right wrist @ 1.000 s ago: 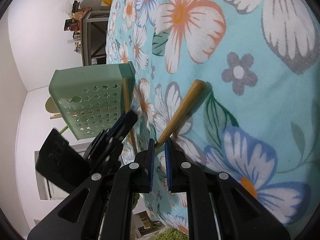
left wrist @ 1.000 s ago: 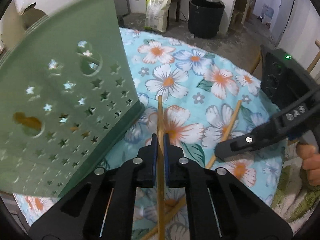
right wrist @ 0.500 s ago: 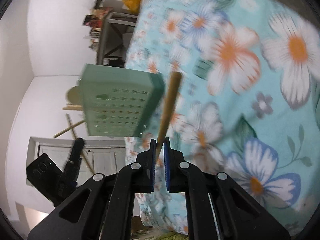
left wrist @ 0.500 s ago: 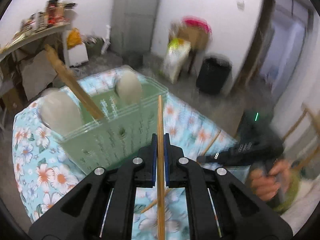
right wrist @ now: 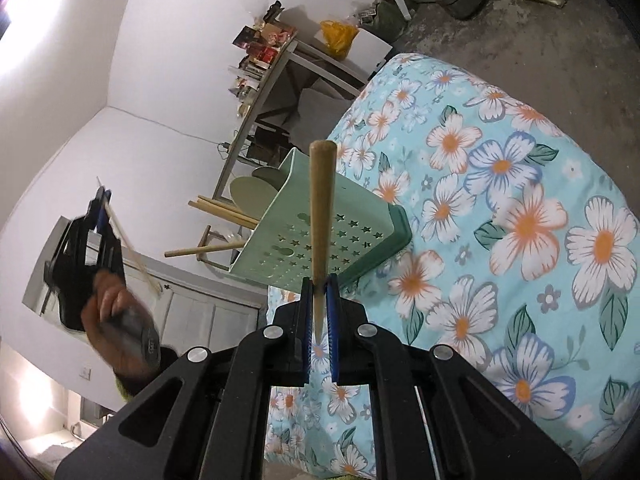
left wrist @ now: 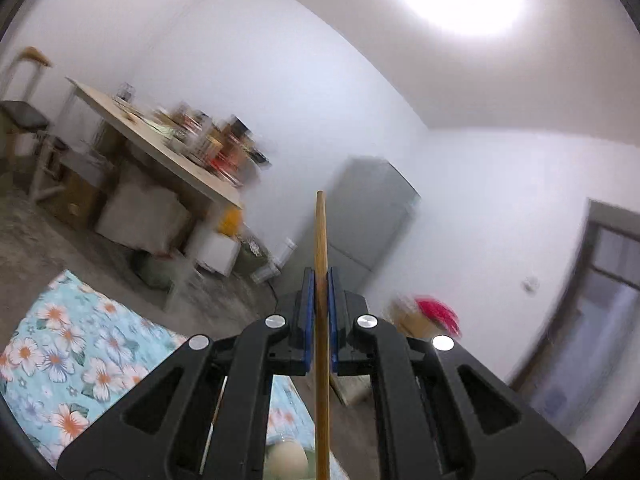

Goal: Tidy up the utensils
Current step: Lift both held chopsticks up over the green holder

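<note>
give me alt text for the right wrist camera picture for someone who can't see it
The right claw is shut on a wooden utensil handle pointing toward a green star-perforated utensil holder that stands on a floral tablecloth and already holds wooden utensils. At left, a hand raises the left claw, gripping a thin chopstick.

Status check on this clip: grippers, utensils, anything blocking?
Left gripper shut on chopstick, raised off table. Right gripper shut on wooden handle. Green holder upright on floral cloth, already holding utensils. Nothing blocking.
</note>
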Demonstrator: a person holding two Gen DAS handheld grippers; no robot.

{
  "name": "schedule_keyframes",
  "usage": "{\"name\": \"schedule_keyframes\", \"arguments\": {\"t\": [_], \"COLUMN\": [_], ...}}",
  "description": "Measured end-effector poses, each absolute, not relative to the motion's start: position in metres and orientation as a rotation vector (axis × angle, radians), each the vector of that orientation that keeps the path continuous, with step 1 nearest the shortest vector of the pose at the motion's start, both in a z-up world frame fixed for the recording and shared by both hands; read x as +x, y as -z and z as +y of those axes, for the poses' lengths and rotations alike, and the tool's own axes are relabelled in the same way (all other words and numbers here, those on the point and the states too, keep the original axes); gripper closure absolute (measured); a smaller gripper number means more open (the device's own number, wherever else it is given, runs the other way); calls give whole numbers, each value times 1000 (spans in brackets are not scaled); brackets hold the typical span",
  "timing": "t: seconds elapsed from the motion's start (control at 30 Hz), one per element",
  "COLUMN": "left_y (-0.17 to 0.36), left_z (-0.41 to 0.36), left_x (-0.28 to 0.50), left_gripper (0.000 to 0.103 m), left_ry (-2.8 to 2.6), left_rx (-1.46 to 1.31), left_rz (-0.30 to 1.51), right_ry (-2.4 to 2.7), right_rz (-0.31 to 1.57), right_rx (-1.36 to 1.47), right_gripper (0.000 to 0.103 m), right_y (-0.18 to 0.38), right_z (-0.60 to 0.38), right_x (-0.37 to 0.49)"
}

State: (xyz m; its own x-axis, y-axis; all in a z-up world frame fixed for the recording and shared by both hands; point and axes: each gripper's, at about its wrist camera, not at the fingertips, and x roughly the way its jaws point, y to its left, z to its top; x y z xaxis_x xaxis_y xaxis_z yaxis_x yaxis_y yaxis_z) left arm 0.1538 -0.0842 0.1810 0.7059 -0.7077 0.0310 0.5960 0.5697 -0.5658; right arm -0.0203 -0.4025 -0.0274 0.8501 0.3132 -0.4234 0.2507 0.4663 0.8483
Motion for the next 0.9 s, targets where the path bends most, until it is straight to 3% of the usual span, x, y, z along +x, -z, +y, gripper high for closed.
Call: {"name": "schedule_keyframes", "arguments": {"t": [0.1,0.57,0.63,0.7,0.9], "left_y": [-177,-137,-134,-134,-137], "left_z": [-104,-162,-158,-151,-140], "left_x": [156,162,160,154,140], "left_gripper": [98,97,93,78,66], "left_ry": [658,487,489,488,525], "left_rx": [-547,-406,-407,-413,-417], "left_rz": [135,138,139,129,132], "right_ry": [-40,-18,-20,-21,-14], "right_rz": [584,583,584,586,575], "right_rx": [1111,1138,1138,1138,1096], "right_gripper": [96,96,96,96,96], "right_y": [29,41,41,41,32], "right_z": [-405,-414,-414,-412,-408], "right_x": [-22,-25,-25,-24,-23]}}
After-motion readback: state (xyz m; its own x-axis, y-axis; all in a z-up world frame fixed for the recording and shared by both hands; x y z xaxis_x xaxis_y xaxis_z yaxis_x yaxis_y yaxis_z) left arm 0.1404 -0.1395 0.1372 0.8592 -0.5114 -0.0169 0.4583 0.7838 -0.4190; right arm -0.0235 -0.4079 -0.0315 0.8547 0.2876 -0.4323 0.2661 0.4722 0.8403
